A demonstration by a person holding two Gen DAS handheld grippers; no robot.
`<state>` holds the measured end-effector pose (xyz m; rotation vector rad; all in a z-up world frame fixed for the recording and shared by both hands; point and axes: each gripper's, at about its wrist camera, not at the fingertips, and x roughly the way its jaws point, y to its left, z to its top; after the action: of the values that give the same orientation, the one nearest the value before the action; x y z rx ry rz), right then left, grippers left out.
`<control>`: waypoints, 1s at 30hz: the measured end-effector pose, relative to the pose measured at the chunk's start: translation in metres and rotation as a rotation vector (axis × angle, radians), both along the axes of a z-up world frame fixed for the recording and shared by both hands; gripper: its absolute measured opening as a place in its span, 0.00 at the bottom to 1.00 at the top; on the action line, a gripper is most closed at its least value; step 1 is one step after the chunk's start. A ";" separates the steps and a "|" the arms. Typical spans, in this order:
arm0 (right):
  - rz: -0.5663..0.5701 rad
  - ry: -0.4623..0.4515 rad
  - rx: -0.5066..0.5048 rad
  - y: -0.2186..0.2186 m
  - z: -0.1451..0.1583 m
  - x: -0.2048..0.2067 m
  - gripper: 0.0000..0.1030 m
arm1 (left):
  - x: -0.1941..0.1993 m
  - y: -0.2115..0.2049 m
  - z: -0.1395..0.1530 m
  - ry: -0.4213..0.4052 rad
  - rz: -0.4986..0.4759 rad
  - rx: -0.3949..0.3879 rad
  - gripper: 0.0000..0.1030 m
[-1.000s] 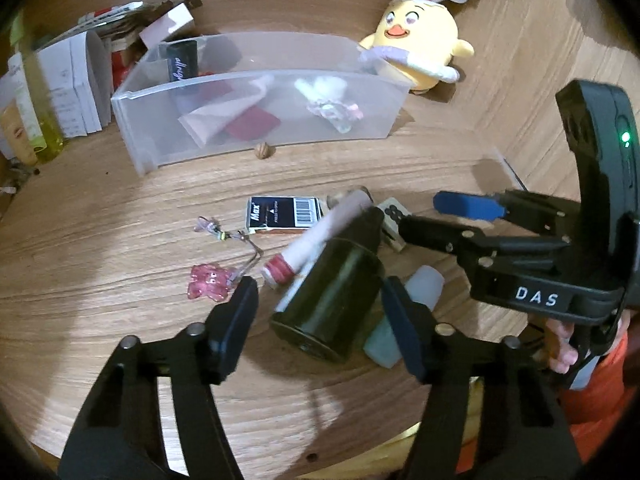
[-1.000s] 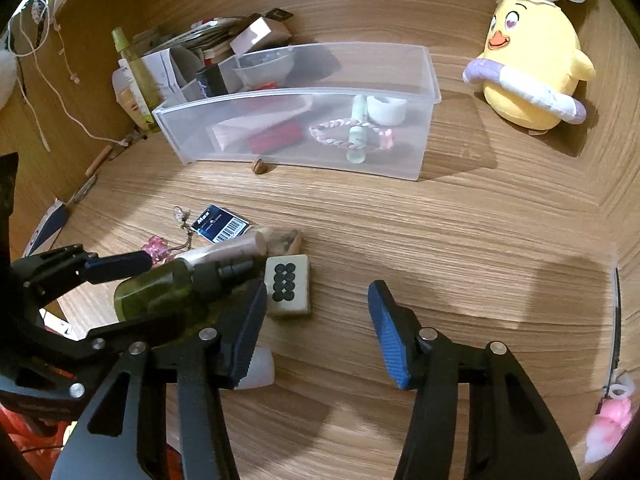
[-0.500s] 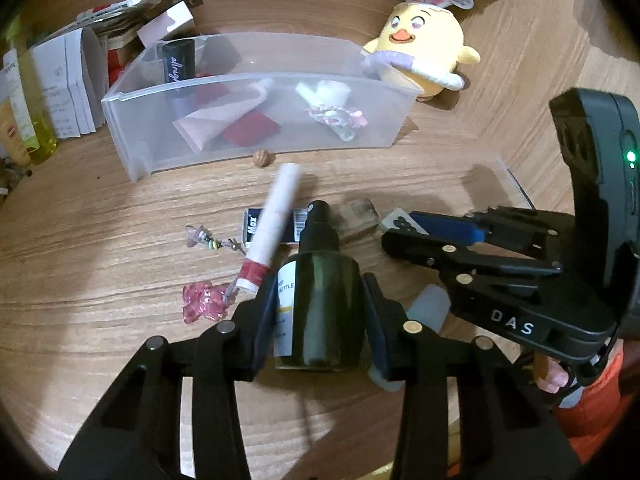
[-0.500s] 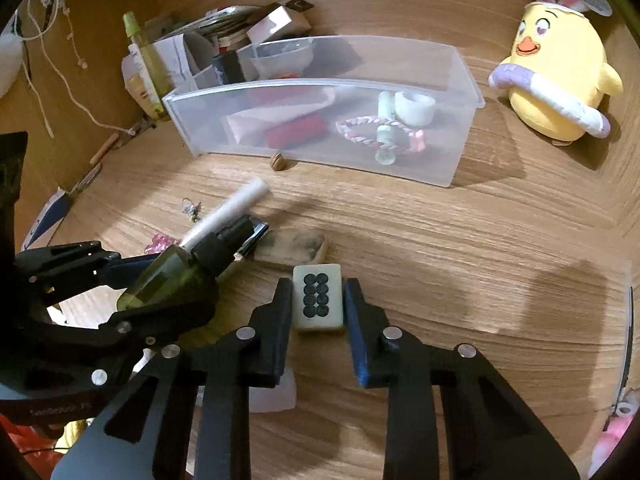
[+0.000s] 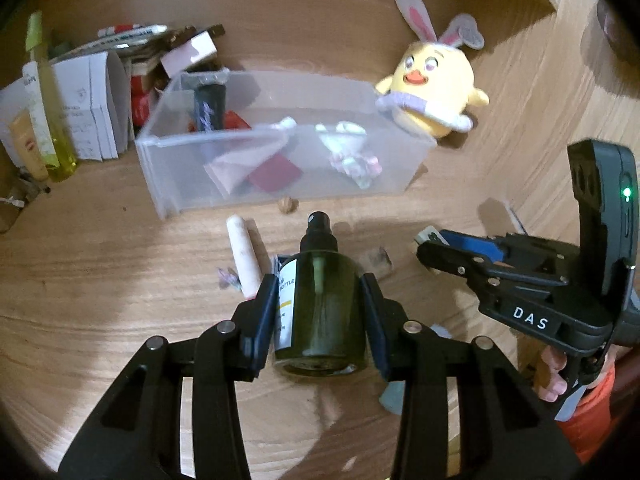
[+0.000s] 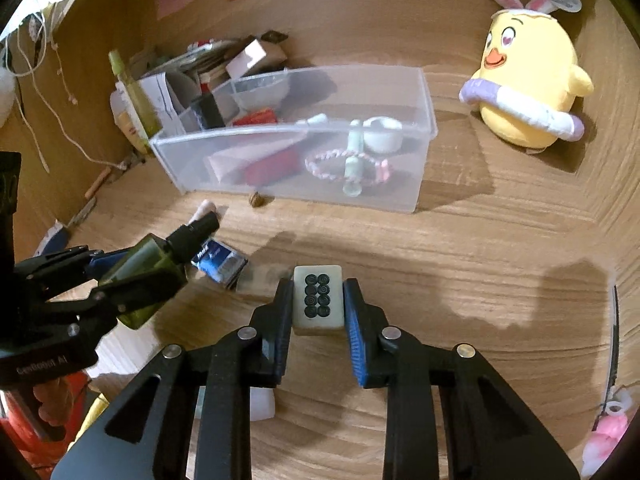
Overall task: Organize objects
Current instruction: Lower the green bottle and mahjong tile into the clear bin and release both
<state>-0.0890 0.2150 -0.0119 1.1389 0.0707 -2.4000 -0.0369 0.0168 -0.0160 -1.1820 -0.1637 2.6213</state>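
My left gripper [image 5: 320, 312] clenches the green spray bottle [image 5: 320, 304], nozzle forward; my right gripper [image 6: 318, 312] pinches the mahjong tile [image 6: 318, 300]. Clear bin [image 6: 424, 120] ahead; white tube [image 5: 244, 256] front-left.

Ahead of the left gripper [image 5: 320, 312], the wooden tabletop [image 5: 100, 272] bears a clear plastic bin [image 5: 280, 184], a small nut [image 5: 287, 205] against its near wall, a pink-white tube [image 5: 242, 256], and, farther right, a yellow chick plush [image 5: 432, 92].
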 end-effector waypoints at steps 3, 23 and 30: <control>-0.006 0.017 -0.015 0.002 0.008 -0.002 0.22 | -0.003 -0.005 0.009 0.024 0.016 0.004 0.40; -0.026 0.163 -0.070 -0.002 0.067 -0.027 0.22 | -0.038 -0.014 0.059 0.163 0.076 -0.006 0.40; -0.024 0.202 -0.072 -0.006 0.083 -0.041 0.22 | -0.058 -0.013 0.066 0.168 0.095 0.003 0.40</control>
<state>-0.1298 0.2085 0.0713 0.8668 0.0361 -2.5112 -0.0954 0.0035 0.0496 -0.9697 -0.1952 2.7868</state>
